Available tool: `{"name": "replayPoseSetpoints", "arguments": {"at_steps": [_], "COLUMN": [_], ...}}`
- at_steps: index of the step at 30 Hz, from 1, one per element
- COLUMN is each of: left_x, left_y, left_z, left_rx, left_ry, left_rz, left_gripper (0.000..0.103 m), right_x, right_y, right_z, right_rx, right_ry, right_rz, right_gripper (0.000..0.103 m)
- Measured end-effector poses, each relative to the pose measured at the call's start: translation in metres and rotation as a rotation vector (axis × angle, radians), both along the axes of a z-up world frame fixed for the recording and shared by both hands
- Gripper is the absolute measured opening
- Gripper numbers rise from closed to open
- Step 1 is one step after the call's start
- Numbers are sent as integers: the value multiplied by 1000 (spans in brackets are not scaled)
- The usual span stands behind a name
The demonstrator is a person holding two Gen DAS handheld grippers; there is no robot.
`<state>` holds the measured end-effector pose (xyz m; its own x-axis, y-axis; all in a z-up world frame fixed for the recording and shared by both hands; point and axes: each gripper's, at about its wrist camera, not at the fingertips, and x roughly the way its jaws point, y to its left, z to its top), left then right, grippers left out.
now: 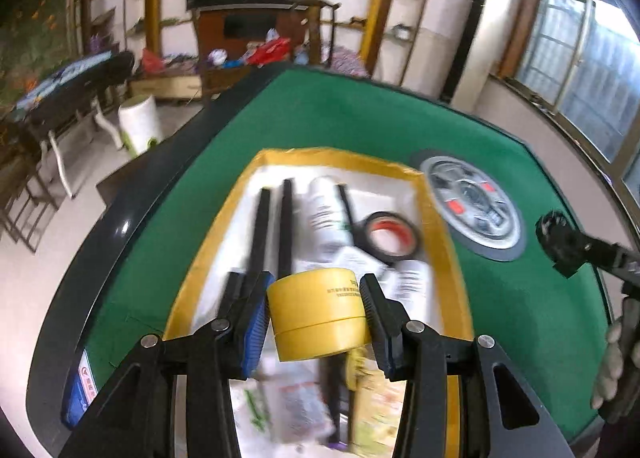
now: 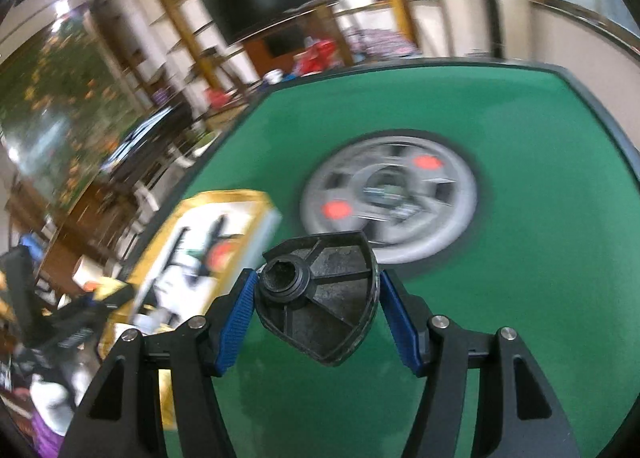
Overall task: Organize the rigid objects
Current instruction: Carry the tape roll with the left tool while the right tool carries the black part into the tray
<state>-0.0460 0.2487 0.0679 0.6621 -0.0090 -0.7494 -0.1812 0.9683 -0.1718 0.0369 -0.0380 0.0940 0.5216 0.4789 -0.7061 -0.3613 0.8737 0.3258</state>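
My left gripper [image 1: 314,316] is shut on a yellow tape roll [image 1: 318,314] and holds it above the near half of a yellow-rimmed box [image 1: 442,258]. The box holds black rods [image 1: 262,226], a white bottle [image 1: 326,210], a black tape roll with a red core [image 1: 390,234] and papers. My right gripper [image 2: 316,312] is shut on a black plastic wedge-shaped part [image 2: 320,298] above the green table [image 2: 500,266]. That gripper and part show at the right of the left wrist view [image 1: 560,242]. The box shows blurred at left in the right wrist view [image 2: 256,198].
A grey round dial panel with red buttons [image 1: 472,206] sits in the table's centre, right of the box, and shows blurred ahead of the right gripper [image 2: 390,202]. The table has a dark raised rim [image 1: 120,226]. Furniture and shelves stand beyond it.
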Motion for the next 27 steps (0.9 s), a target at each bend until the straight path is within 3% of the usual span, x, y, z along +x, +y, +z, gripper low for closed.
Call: {"name": "replayPoseSetpoints", "arguments": {"at_steps": [6, 11, 14, 19, 23, 25, 27], "left_x": [19, 16, 9, -3, -14, -22, -30], "left_y": [14, 20, 24, 27, 19, 17, 17], "left_z": [-28, -30, -28, -22, -14, -5, 4], "left_rx": [-54, -96, -104, -92, -45, -9, 22], "left_ry": [53, 45, 33, -15, -71, -116, -161], "left_rz": [8, 3, -2, -1, 17, 64, 125], "left_gripper": [47, 48, 55, 66, 75, 82, 98], "right_x": [26, 52, 63, 82, 84, 74, 67], "right_y": [93, 152, 178, 190, 179, 172, 166], "right_z": [-4, -21, -32, -48, -47, -39, -32], "right_rx": [-60, -134, -196, -225, -178, -156, -127], "right_ry": [35, 80, 87, 118, 127, 114, 103], "right_rz": [80, 111, 115, 84, 45, 37, 38], "right_gripper": [62, 62, 62, 62, 64, 65, 67]}}
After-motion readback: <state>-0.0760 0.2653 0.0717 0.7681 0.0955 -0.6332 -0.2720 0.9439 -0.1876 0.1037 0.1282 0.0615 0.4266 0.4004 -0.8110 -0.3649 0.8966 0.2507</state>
